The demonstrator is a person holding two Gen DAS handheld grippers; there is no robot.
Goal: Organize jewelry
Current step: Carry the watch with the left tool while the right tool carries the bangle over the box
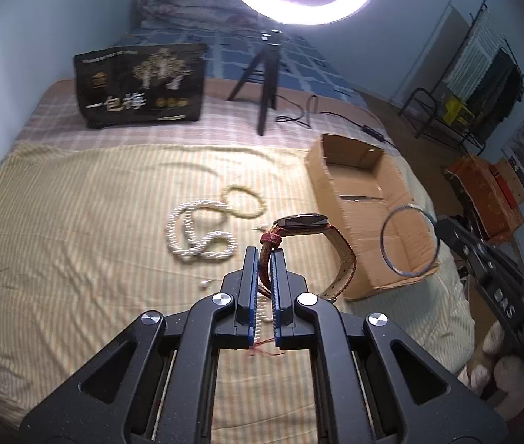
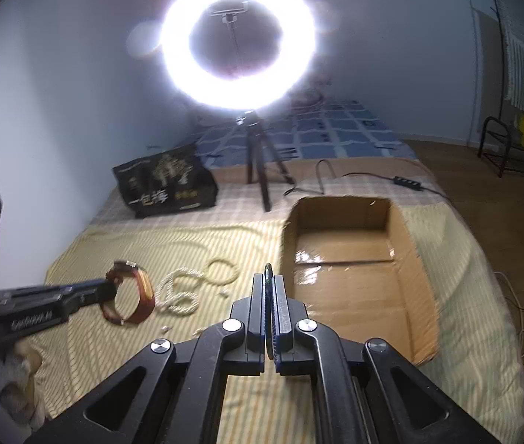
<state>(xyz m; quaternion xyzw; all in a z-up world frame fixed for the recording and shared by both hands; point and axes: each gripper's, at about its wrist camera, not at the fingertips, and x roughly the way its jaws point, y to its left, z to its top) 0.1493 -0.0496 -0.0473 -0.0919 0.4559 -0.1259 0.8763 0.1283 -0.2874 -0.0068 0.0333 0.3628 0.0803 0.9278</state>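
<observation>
Our left gripper (image 1: 264, 255) is clenched on the strap of a watch (image 1: 308, 244) — dark face, reddish-brown woven band — which rises just past the fingertips, above the striped bedspread (image 1: 76, 259). Our right gripper (image 2: 268, 281) pinches a thin metal bangle (image 1: 410, 240), seen edge-on in its own view and hard to make out there; it hangs over the open cardboard box (image 2: 421, 277). Beyond the watch lie a coiled white pearl necklace (image 1: 199, 235) and a pale bead bracelet (image 1: 243, 201), touching each other.
</observation>
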